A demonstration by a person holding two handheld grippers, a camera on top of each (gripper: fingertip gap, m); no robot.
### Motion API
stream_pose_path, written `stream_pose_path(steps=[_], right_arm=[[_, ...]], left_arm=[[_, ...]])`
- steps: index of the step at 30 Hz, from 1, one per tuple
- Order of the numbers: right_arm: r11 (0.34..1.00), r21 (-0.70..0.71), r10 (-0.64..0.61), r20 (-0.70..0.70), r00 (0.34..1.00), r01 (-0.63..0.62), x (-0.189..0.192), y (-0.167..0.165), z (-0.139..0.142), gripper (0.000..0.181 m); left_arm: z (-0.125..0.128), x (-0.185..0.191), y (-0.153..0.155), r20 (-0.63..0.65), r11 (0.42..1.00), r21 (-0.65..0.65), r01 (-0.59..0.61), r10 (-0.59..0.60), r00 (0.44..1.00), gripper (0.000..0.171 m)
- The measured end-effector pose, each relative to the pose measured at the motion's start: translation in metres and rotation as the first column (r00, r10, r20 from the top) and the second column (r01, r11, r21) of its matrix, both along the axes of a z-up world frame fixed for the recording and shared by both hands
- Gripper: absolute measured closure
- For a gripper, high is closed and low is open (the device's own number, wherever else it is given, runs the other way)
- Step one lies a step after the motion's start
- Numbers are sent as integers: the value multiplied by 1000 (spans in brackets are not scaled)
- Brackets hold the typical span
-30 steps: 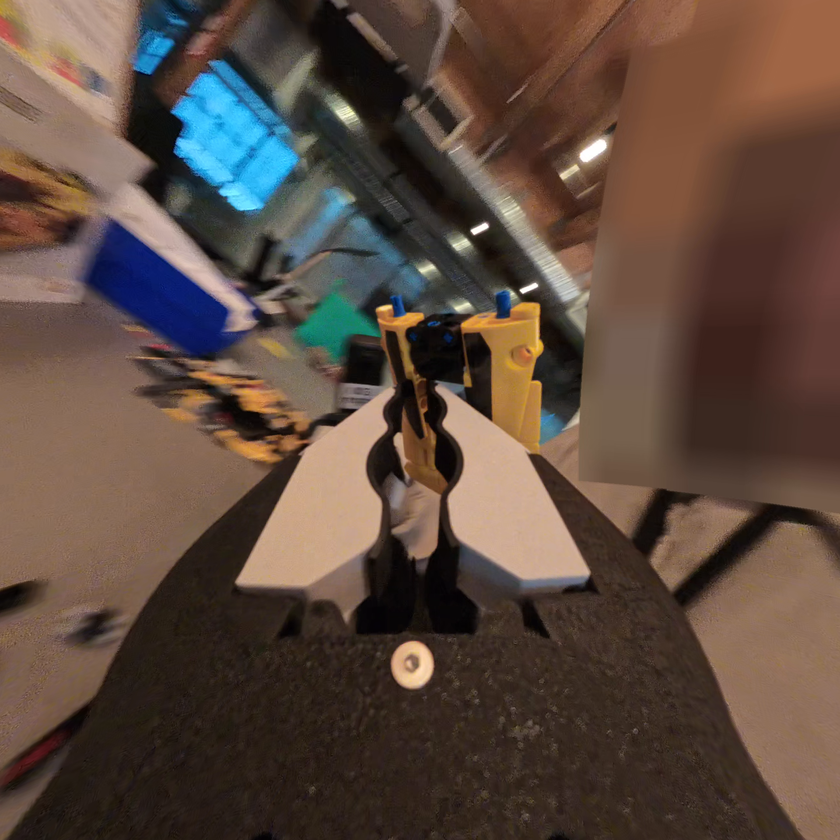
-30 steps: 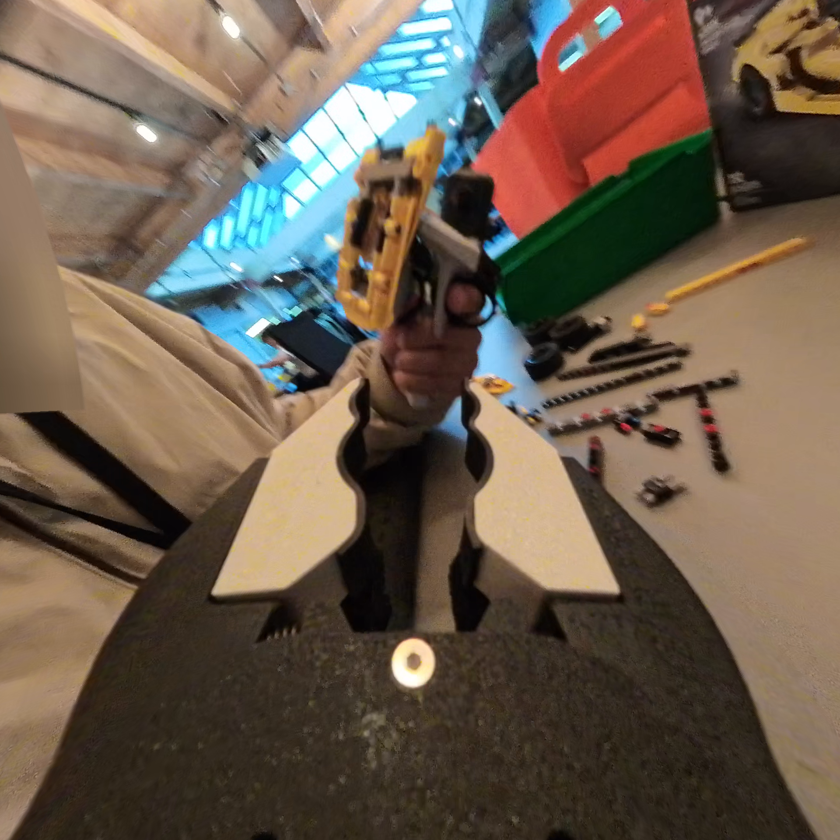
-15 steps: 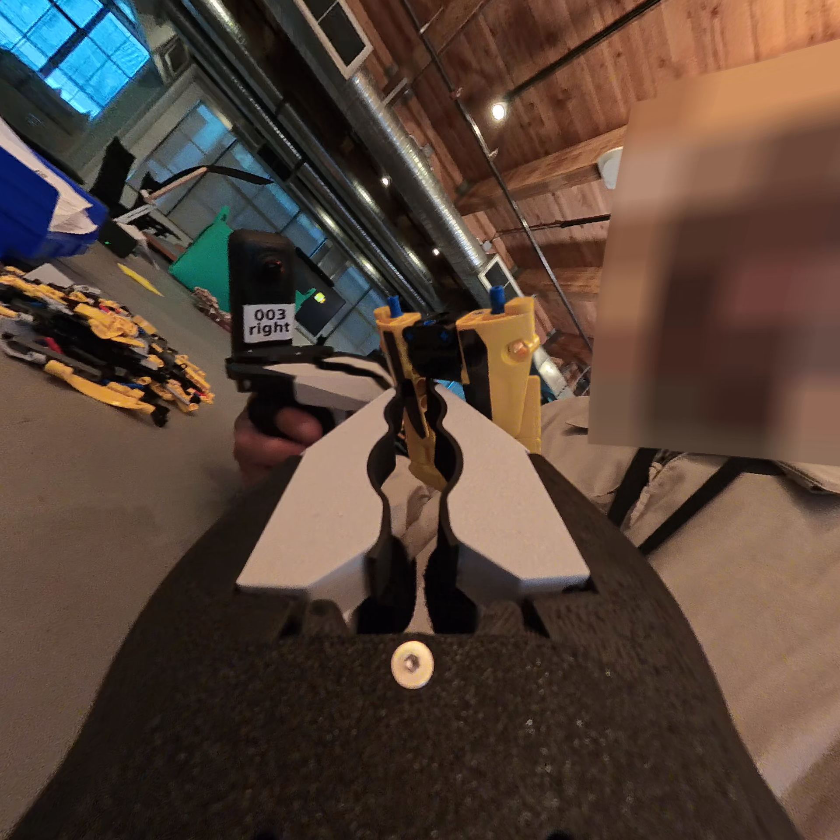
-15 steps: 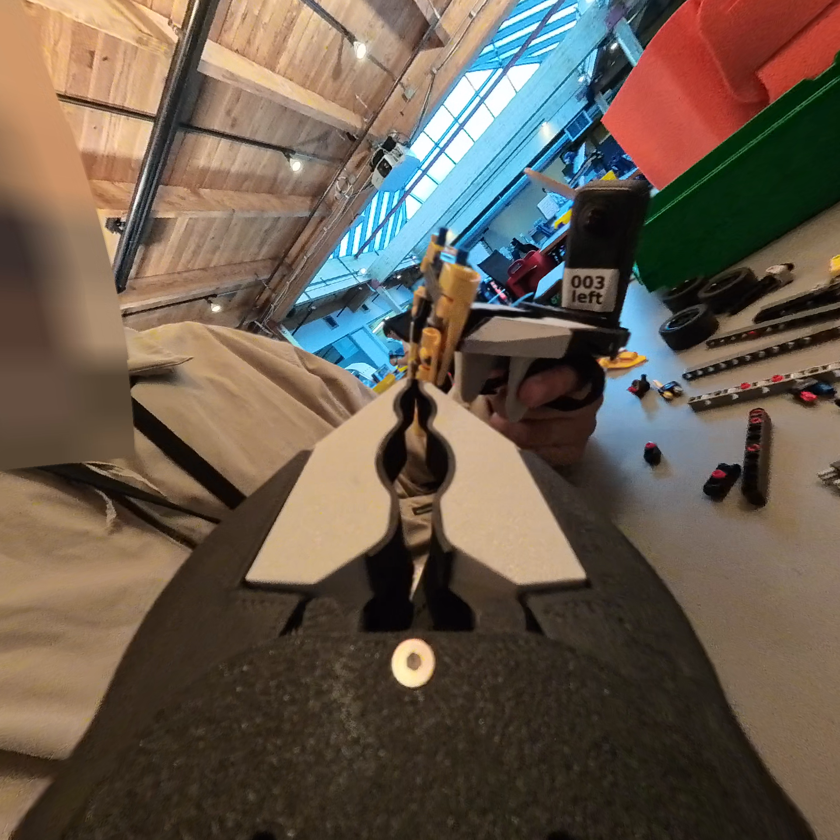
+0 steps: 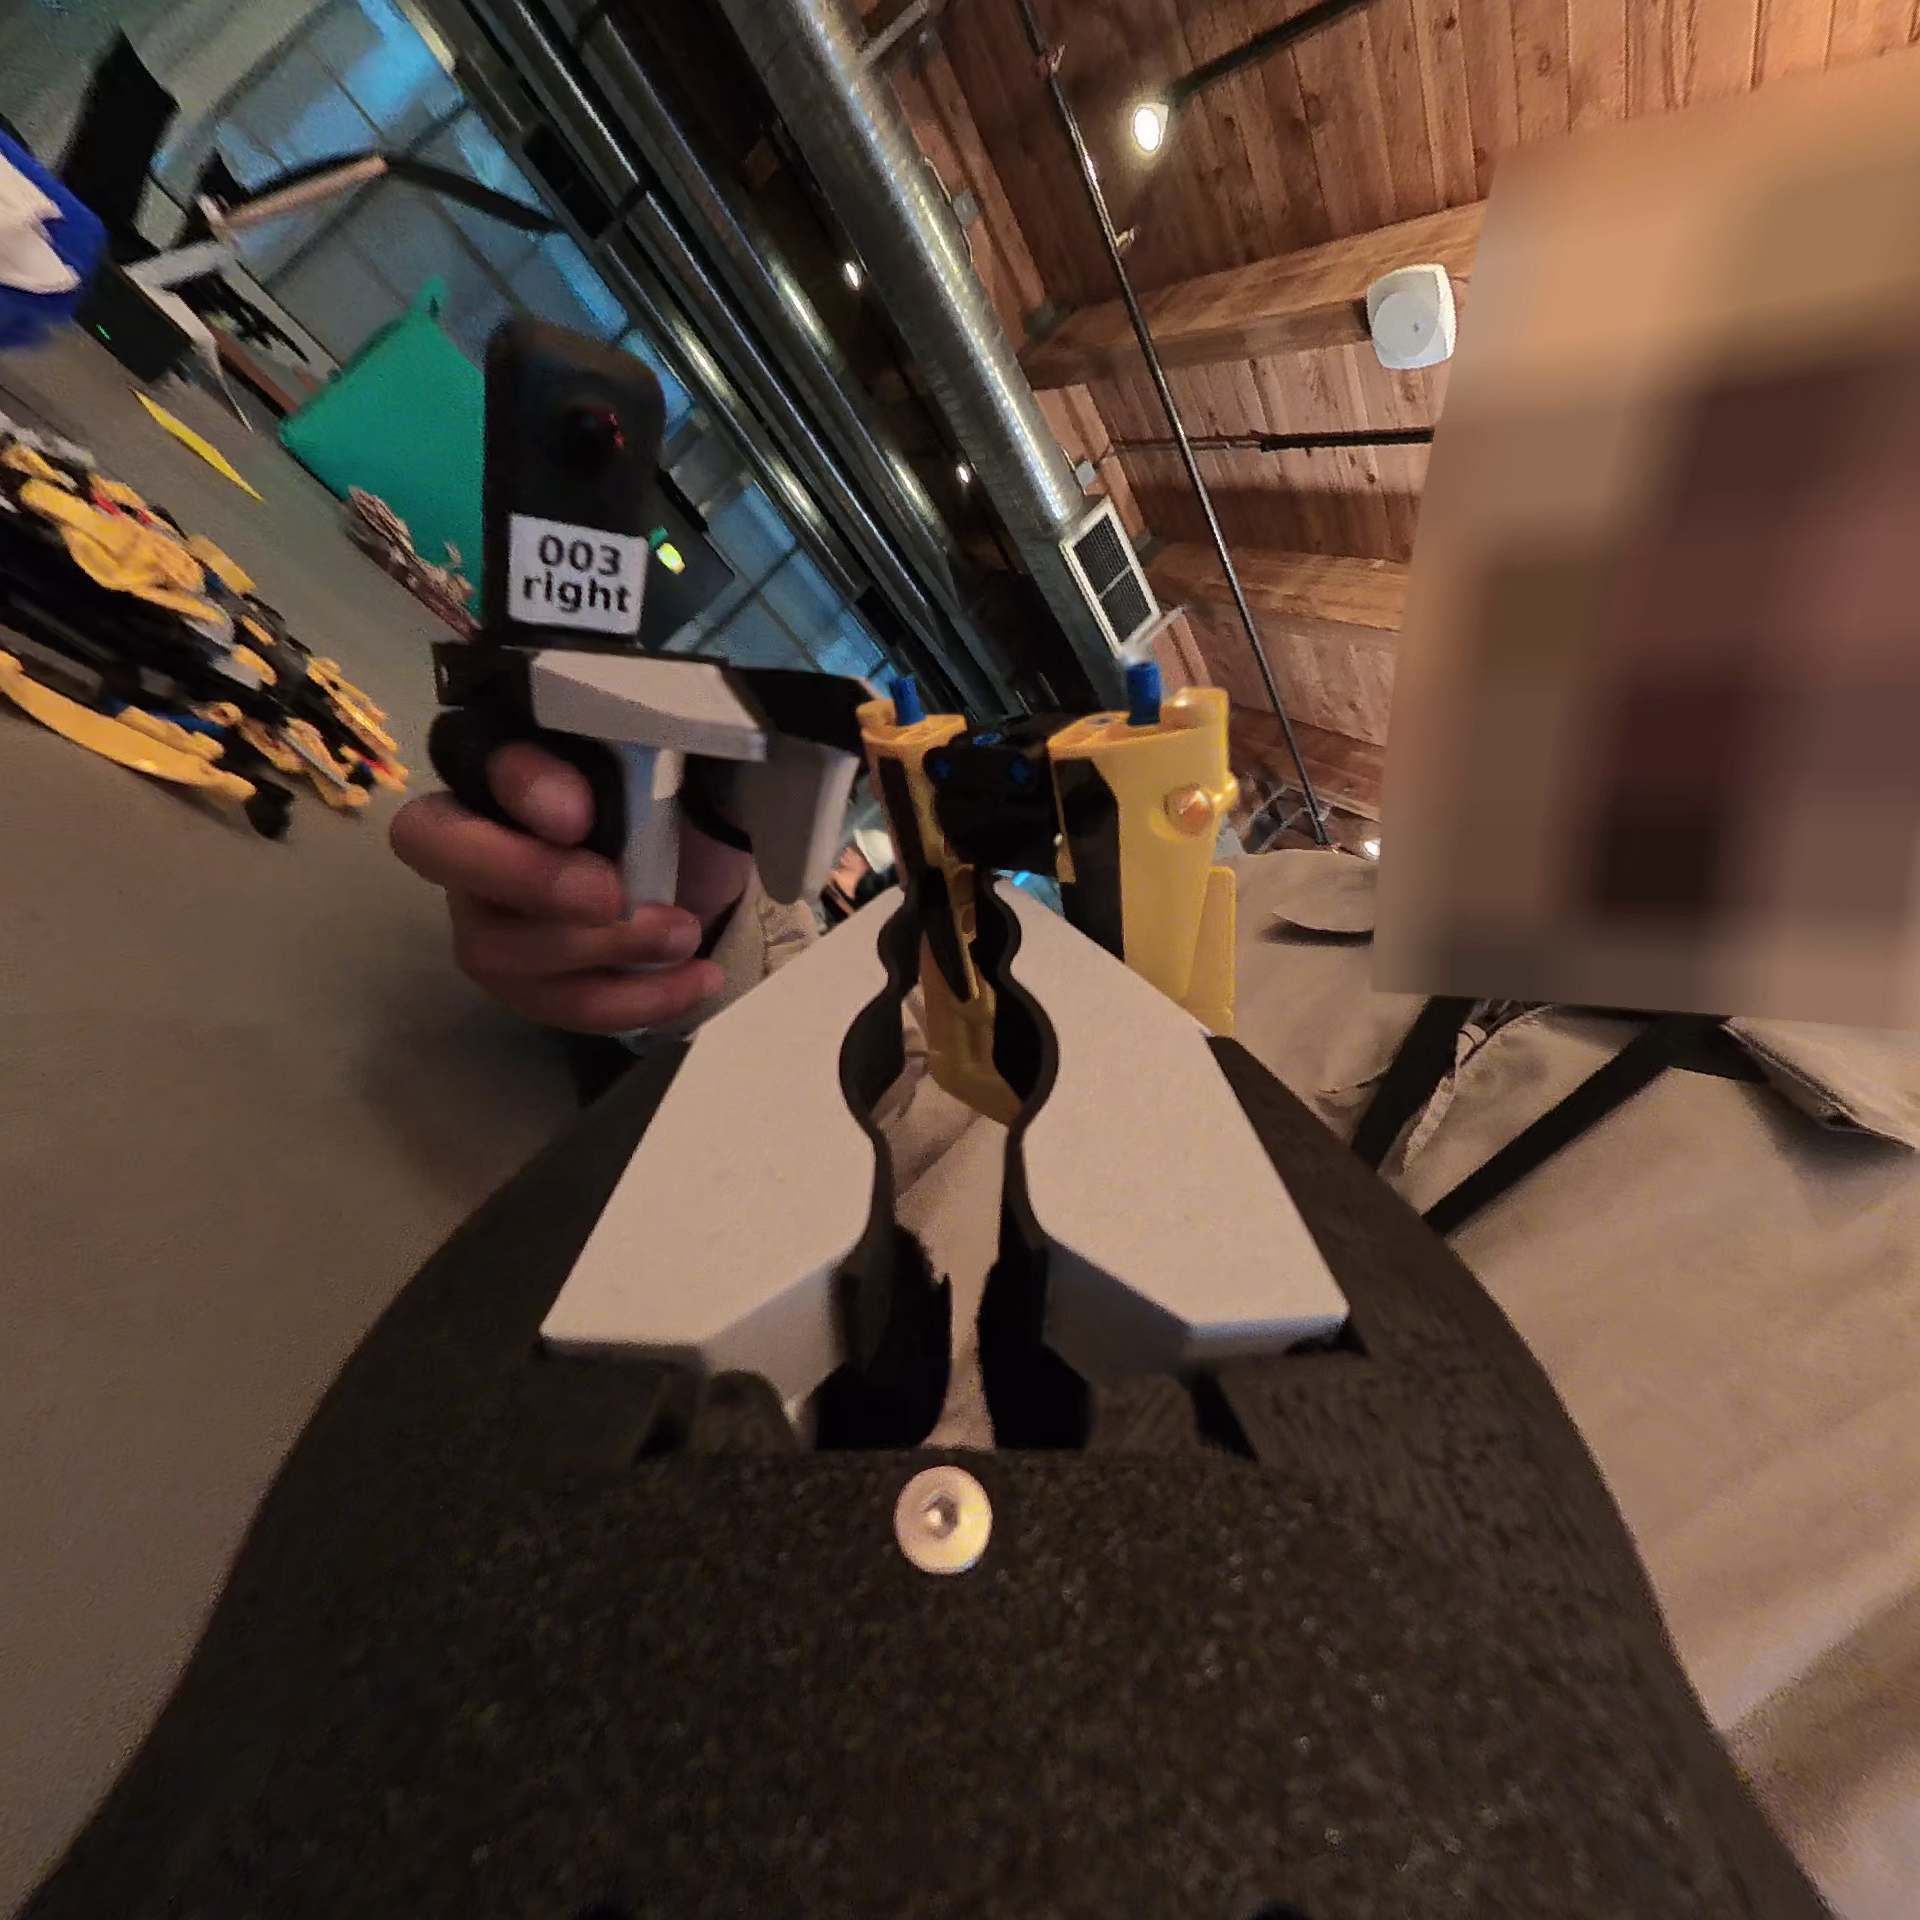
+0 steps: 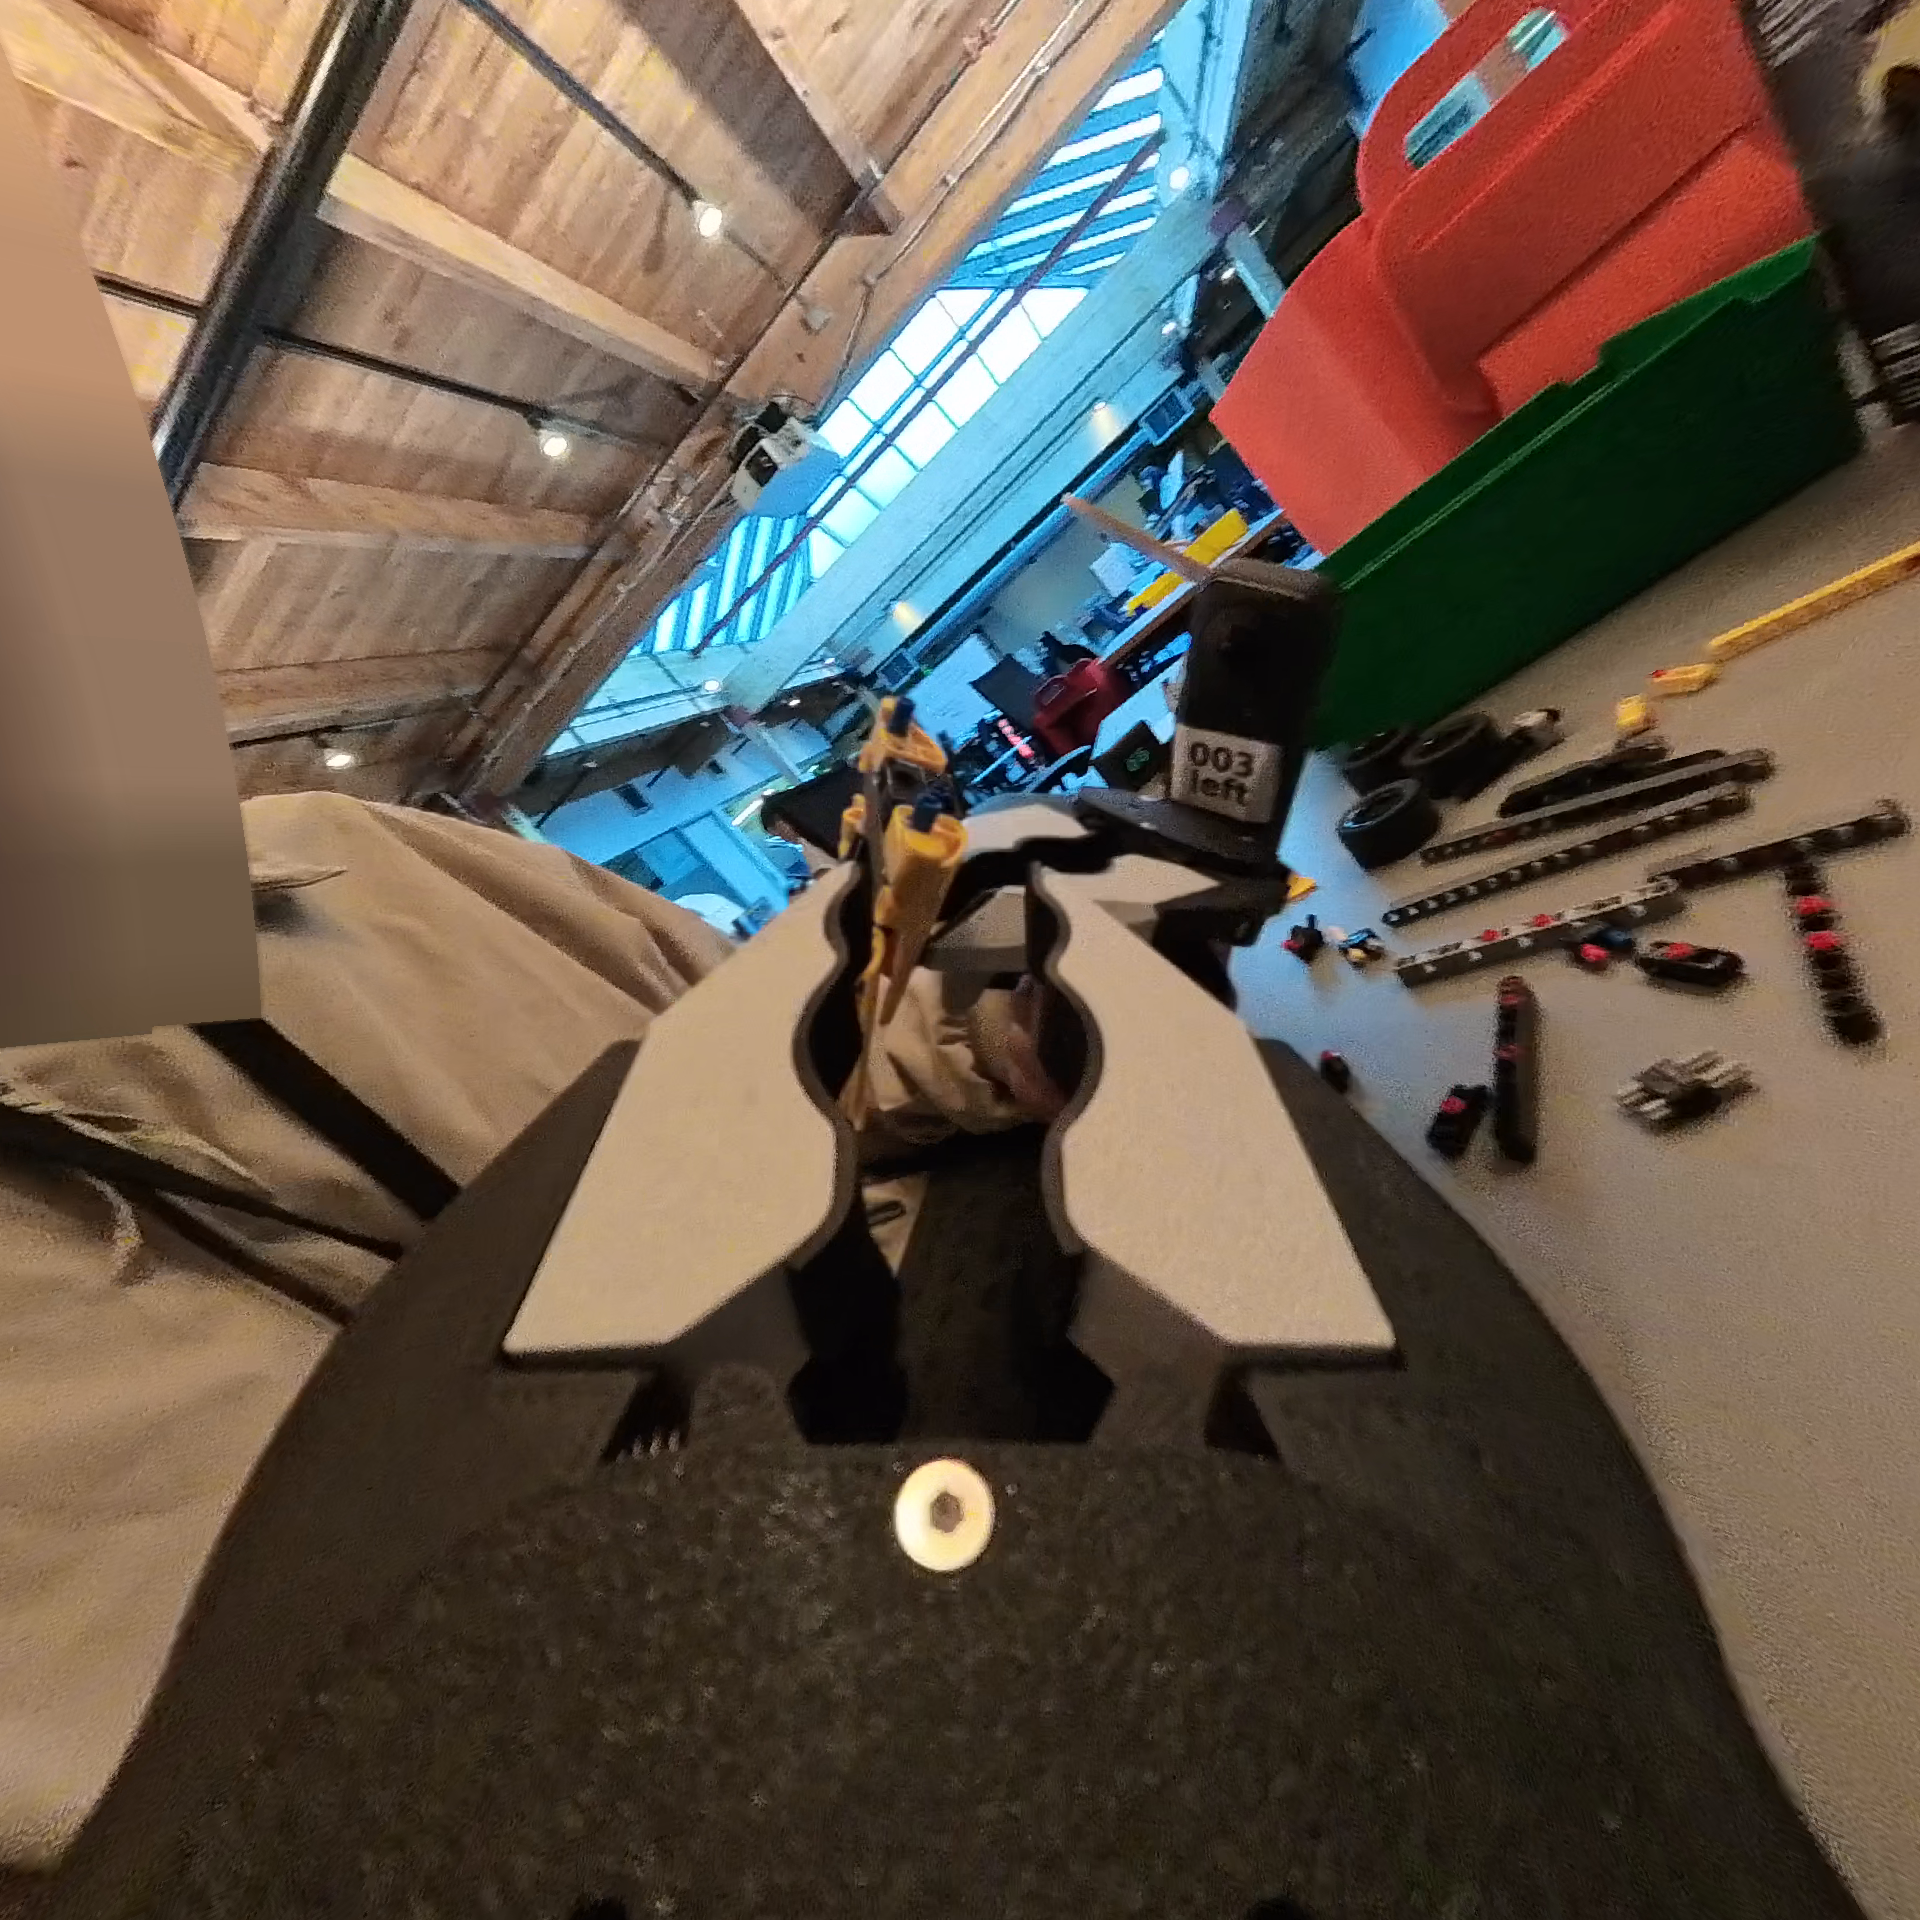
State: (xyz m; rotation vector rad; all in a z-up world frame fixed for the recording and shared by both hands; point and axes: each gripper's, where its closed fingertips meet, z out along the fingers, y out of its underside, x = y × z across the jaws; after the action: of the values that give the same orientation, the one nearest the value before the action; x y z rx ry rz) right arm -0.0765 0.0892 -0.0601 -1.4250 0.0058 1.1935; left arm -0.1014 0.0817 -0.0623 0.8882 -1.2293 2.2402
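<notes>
My left gripper (image 5: pixel 951 914) is shut on a yellow and black brick assembly (image 5: pixel 1143 831) with blue pins on top, held up in the air. In the left wrist view, my right gripper (image 5: pixel 821 707), held by a hand, reaches in from the left, and its tip is at the assembly's upper left corner. In the right wrist view, my right gripper (image 6: pixel 940 883) is open. The assembly (image 6: pixel 904 842) stands edge-on between its fingers, close to the left finger. The left gripper (image 6: pixel 966 847) shows just behind it.
A person in a beige shirt (image 6: pixel 416 987) is close behind both grippers. On the grey surface lie black beams with red pins (image 6: pixel 1558 883), wheels (image 6: pixel 1392 821), a yellow beam (image 6: pixel 1818 603) and a pile of yellow and black parts (image 5: pixel 156 623). A green bin (image 6: pixel 1558 520) stands at the back. My two grippers' fingertips are within a few centimetres of each other. It is some 35 cm from my right tips to the yellow beam (image 6: pixel 1818 603).
My right gripper went from open to nearly shut and has opened again, closing in until the assembly sits between its fingers. My left gripper has kept its grip throughout.
</notes>
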Motion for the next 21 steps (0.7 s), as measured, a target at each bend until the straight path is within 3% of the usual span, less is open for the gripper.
stream_pose_path(steps=[3, 6, 15, 18, 21], right_arm=[[995, 1, 100, -62, 993, -100, -12, -4, 4, 164], [993, 4, 117, -67, 991, -117, -13, -7, 6, 167], [993, -66, -93, -8, 996, 93, 19, 8, -10, 168], [986, -58, -157, -45, 987, 154, 33, 8, -7, 167], [973, -45, -230, -80, 970, 227, 49, 6, -3, 168]], left_arm=[[-4, -1, -7, -16, 999, 8, 35, -35, 999, 162], [-4, -2, -8, -15, 999, 17, 39, -38, 999, 162], [-3, 29, 47, -114, 966, -104, -238, 226, 967, 171], [-9, 36, 55, -150, 952, -87, -293, 279, 949, 145], [-14, 40, 56, -126, 934, -2, -356, 353, 927, 132]])
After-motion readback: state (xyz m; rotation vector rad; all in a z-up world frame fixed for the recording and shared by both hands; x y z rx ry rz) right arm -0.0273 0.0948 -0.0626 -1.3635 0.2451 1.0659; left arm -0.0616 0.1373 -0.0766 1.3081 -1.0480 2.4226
